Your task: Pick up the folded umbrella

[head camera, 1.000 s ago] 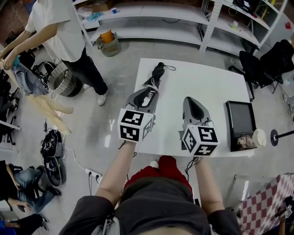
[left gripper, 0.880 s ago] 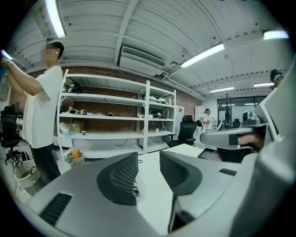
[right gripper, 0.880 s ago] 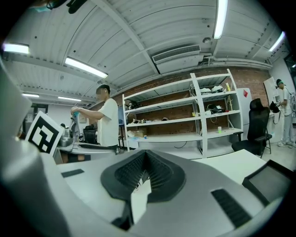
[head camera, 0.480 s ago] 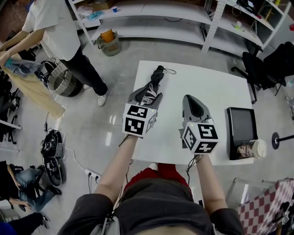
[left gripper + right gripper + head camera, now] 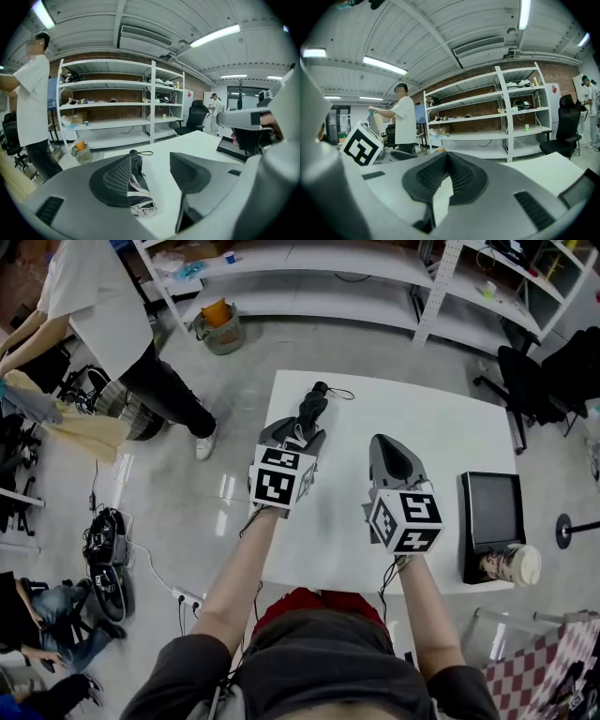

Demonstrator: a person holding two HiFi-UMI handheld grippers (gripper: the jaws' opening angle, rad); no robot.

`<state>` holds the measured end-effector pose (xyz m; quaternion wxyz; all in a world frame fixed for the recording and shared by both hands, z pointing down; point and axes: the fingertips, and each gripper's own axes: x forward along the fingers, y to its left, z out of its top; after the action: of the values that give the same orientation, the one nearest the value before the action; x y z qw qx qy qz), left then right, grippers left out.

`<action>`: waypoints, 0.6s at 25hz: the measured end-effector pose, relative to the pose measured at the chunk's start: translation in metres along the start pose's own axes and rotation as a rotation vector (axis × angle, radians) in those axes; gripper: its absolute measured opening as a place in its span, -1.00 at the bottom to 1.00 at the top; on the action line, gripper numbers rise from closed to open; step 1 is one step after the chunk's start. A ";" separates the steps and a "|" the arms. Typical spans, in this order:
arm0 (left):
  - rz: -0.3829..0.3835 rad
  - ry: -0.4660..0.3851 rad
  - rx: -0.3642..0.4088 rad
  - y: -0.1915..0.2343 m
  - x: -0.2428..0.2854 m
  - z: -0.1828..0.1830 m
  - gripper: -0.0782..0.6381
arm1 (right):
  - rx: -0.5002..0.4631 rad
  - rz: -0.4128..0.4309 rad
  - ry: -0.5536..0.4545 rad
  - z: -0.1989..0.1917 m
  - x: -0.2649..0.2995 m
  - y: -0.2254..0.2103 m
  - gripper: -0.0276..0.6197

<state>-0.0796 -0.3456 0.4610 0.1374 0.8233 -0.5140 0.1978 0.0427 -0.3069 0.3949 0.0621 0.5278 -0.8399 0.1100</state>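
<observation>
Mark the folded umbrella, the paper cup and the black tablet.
folded umbrella [image 5: 308, 413], head view, middle of its dark canopy.
paper cup [image 5: 511, 565], head view, its side.
black tablet [image 5: 491, 508], head view, centre of its screen.

The right gripper [image 5: 446, 160] has its grey jaws with black ribbed pads closed tip to tip, gripping nothing. A person in a white shirt [image 5: 405, 123] stands at ten o'clock. White metal shelving [image 5: 487, 123] stands at one o'clock and a black office chair [image 5: 565, 127] at three.
</observation>
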 end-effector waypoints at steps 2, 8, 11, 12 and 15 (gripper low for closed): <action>0.003 0.015 -0.002 0.004 0.010 -0.001 -0.10 | 0.004 0.003 0.008 -0.002 0.008 -0.004 -0.86; -0.016 0.084 -0.030 0.014 0.043 -0.010 -0.10 | -0.006 0.016 0.038 -0.006 0.033 -0.018 -0.86; -0.004 0.118 -0.023 0.020 0.056 -0.014 -0.10 | -0.012 0.028 0.058 -0.011 0.046 -0.021 -0.86; -0.001 0.128 -0.022 0.022 0.060 -0.016 -0.10 | -0.012 0.032 0.065 -0.012 0.050 -0.021 -0.86; 0.006 0.153 -0.022 0.026 0.070 -0.020 -0.09 | -0.014 0.045 0.078 -0.015 0.063 -0.021 -0.86</action>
<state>-0.0795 -0.4034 0.5122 0.1846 0.8026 -0.5067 0.2550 0.0335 -0.3670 0.4261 0.0957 0.5036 -0.8493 0.1260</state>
